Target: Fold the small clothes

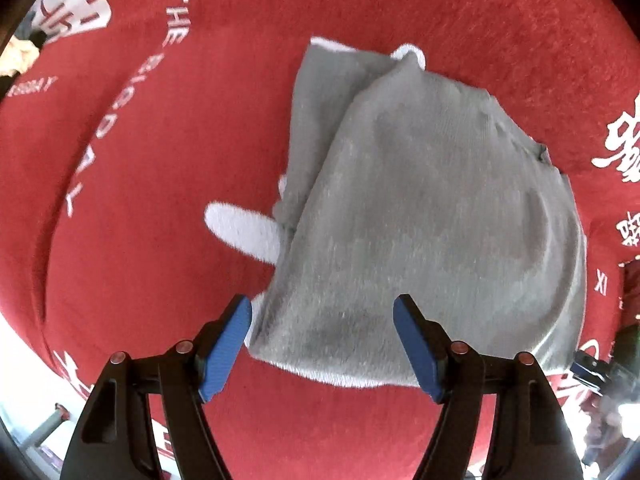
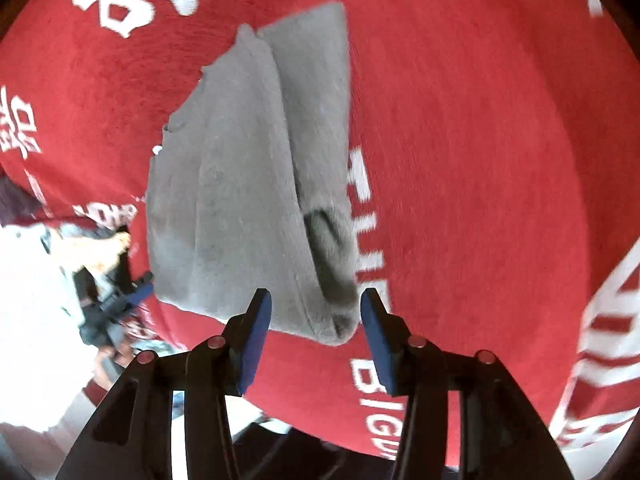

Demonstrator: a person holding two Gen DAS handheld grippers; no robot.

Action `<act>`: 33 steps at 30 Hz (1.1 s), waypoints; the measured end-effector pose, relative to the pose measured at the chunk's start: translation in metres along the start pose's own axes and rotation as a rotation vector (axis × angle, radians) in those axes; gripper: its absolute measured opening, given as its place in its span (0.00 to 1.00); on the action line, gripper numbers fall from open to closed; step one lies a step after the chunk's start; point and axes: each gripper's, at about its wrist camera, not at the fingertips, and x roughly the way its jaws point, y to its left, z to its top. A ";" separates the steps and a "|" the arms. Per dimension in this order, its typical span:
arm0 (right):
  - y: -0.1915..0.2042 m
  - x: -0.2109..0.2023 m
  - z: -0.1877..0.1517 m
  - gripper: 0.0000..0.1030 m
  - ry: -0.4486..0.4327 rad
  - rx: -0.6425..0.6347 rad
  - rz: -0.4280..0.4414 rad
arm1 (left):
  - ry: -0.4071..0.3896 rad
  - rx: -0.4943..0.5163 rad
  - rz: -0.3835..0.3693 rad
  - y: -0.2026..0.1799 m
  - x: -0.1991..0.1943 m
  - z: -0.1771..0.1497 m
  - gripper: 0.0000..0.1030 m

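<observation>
A small grey fleece garment with a white fuzzy lining (image 1: pixel 420 216) lies partly folded on a red plush cloth printed with white letters and characters (image 1: pixel 160 184), which covers the whole work surface. In the left wrist view the garment sits in the middle, one grey layer lapped over another, with a white fuzzy tab (image 1: pixel 244 228) sticking out on its left side and a sliver of white lining showing along the near hem.

The left gripper (image 1: pixel 322 312) is released, its blue-padded fingers (image 1: pixel 230 344) spread wide with nothing between them; it hovers over the garment's near left corner. The right gripper (image 2: pixel 316 308) is likewise spread and empty, poised just above the near end of the garment (image 2: pixel 248 176), where a dark fold pocket (image 2: pixel 328 256) opens toward it.

Judging from this, the fold is underway but not tidy. The risks ahead:
- A pinch at the near hem may catch only the top layer, so the lower one drags and the fold skews
- The plush cloth could be nipped along with the fleece and lift with it
- The loose white tab may stay poking out unless tucked
</observation>
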 end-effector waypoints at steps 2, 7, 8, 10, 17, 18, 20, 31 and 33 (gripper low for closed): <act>-0.003 0.002 0.003 0.21 0.001 0.020 0.009 | 0.007 0.027 -0.003 -0.001 0.002 -0.002 0.72; -0.004 0.000 0.002 0.09 -0.005 0.007 -0.004 | 0.017 0.061 -0.046 0.001 0.002 0.000 0.72; -0.005 -0.001 0.002 0.09 0.000 0.004 -0.006 | 0.017 0.067 -0.060 0.001 0.001 -0.001 0.66; -0.004 -0.005 0.005 0.09 0.004 -0.005 -0.016 | 0.022 0.078 -0.069 0.001 0.000 -0.002 0.63; 0.003 0.002 0.006 0.17 0.022 0.001 -0.009 | 0.056 0.073 -0.083 0.017 0.004 -0.007 0.57; 0.003 0.002 0.005 0.20 0.021 0.006 0.000 | 0.068 0.063 -0.087 0.019 0.010 -0.007 0.57; 0.004 0.004 0.005 0.25 0.022 0.008 0.007 | 0.068 0.062 -0.078 0.022 0.013 -0.009 0.50; 0.014 0.002 0.002 0.08 0.049 -0.114 -0.153 | 0.026 0.073 -0.044 0.034 0.008 -0.020 0.12; 0.014 0.000 -0.002 0.08 0.049 -0.119 -0.169 | 0.022 0.076 -0.033 0.033 0.006 -0.022 0.12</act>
